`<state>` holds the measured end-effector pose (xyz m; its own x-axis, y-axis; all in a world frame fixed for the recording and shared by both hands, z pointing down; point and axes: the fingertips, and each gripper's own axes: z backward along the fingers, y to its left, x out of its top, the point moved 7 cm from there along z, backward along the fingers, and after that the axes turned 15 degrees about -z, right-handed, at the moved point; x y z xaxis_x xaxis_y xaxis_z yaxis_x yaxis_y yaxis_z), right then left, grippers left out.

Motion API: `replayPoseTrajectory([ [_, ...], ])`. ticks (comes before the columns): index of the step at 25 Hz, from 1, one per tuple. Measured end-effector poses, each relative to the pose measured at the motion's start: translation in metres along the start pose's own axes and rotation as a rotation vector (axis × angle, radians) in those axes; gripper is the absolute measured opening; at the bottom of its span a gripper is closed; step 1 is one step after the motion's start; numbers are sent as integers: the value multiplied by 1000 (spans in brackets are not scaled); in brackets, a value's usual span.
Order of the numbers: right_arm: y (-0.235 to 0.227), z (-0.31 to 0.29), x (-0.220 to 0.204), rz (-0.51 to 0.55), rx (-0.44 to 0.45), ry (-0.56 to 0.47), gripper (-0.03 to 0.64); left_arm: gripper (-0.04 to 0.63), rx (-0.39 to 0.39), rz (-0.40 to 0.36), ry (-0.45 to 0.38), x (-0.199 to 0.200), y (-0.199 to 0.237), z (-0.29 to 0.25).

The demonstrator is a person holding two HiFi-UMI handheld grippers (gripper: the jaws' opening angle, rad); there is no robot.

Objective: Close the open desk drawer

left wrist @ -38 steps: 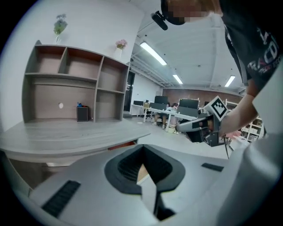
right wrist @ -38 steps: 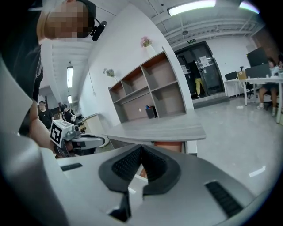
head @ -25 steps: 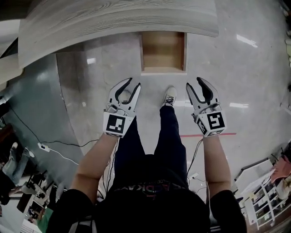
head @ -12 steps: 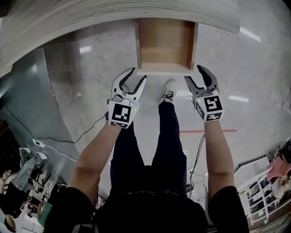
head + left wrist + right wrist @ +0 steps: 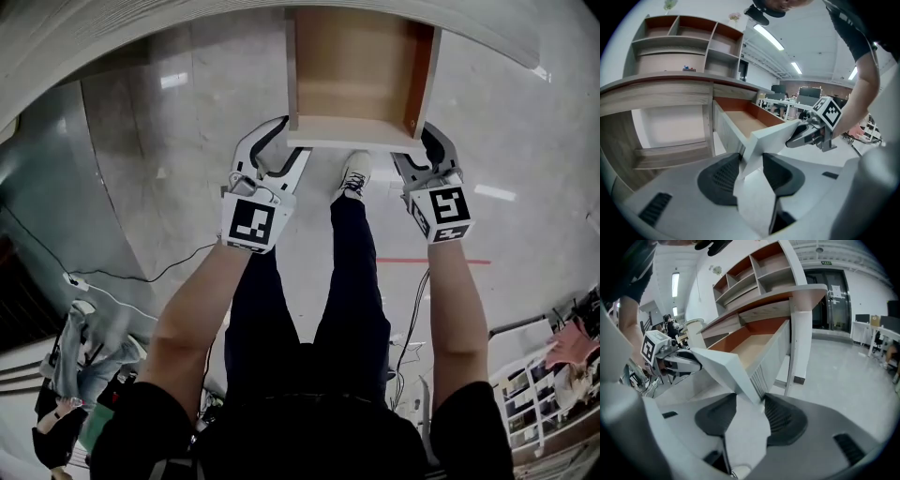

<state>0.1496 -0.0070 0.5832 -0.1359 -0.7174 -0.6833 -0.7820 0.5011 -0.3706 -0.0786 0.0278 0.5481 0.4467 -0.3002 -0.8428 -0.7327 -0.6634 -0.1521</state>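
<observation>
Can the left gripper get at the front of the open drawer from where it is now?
Probably yes. The left gripper is at the front left corner of the drawer. That corner stands between its fingers, which are closing, and nothing seems to block the way.

The drawer (image 5: 352, 142) is hanging pulled far out from under the bench (image 5: 94, 28), showing a tan wooden inside and pale front panel.

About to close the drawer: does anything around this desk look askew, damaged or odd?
Only the drawer stands out, pulled far out from under the desk top. It sits square, looks undamaged and holds nothing visible.
</observation>
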Motion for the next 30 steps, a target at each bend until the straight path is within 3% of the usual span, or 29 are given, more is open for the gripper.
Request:
replayPoseTrajectory([
  [6,10,19,13,-58,-3,-56,196,166,42,-37,-87,24,6,11],
  [11,11,30,36,-101,-10,-134,189,163,99,59,-126,47,17,11],
  [17,2,19,68,-117,-39,-212,186,161,150,61,-156,66,42,-6],
  [30,-22,-25,114,-137,-74,-257,184,161,221,62,-120,76,90,-48],
])
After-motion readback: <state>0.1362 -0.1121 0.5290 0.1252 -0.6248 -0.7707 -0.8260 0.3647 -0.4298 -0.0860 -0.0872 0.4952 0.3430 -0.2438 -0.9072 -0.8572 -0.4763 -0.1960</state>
